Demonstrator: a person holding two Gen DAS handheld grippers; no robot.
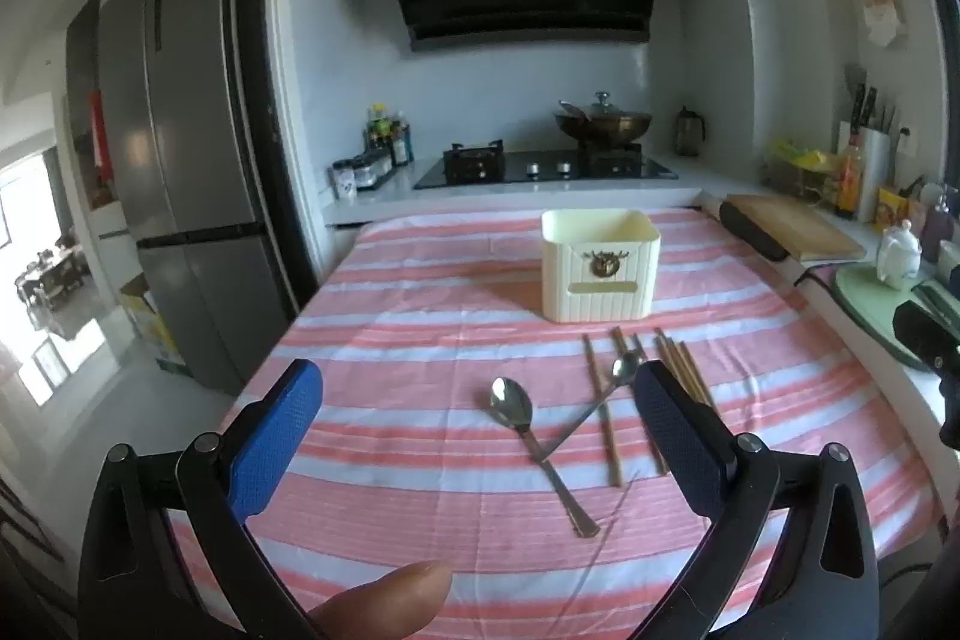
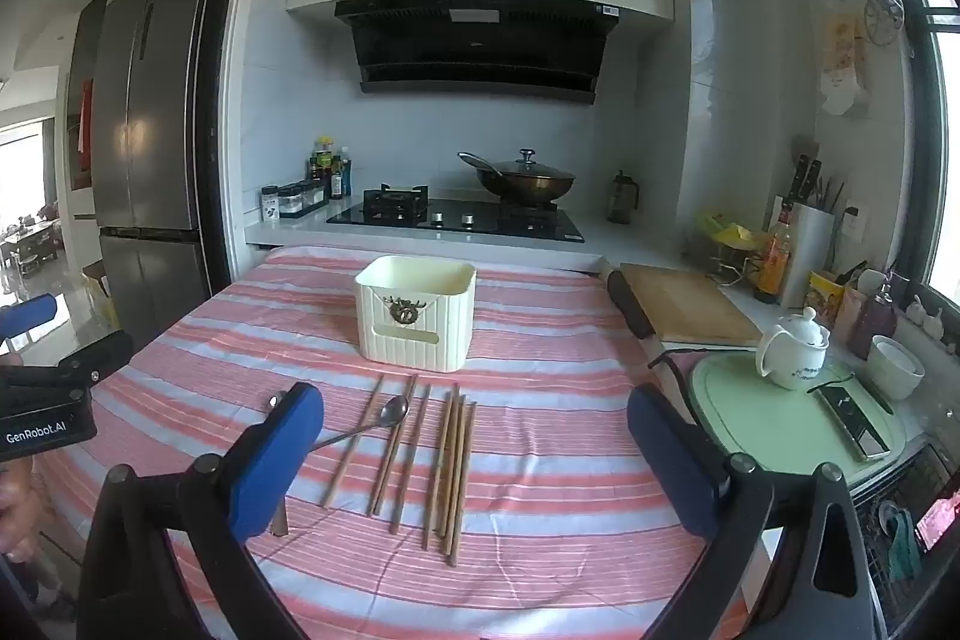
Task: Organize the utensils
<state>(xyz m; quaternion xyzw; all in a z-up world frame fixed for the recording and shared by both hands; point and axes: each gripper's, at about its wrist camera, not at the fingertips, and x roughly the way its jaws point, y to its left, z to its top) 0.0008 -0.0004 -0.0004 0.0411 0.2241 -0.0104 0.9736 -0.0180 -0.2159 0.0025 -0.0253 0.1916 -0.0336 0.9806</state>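
1. A tabletop under a pink-and-white striped cloth carries a cream box, open at the top, with a small dark ornament on its front.
2. In front of the box lie the utensils: a big spoon, a small spoon and a spread of wooden chopsticks.
3. In the left wrist view the big spoon lies in front of the box and a little to its left, bowl toward the box, handle toward the camera.
4. The small spoon lies nearer the box, its bowl resting among the chopsticks; its thin handle slants down-left and crosses the big spoon's handle.
5. In the right wrist view the chopsticks lie roughly side by side, directly in front of the box, ends pointing toward it; four on the right are bunched close, three on the left lie looser.
6. The left gripper hangs above the cloth in front of the box, its blue fingers spread wide with nothing held; the spoons show on the cloth between them.
7. The right gripper also hangs in front of the box, fingers wide and empty; the chopsticks show between them.
8. A fingertip shows at the bottom edge of the left wrist view.
9. Behind the box a hob bears a lidded wok.
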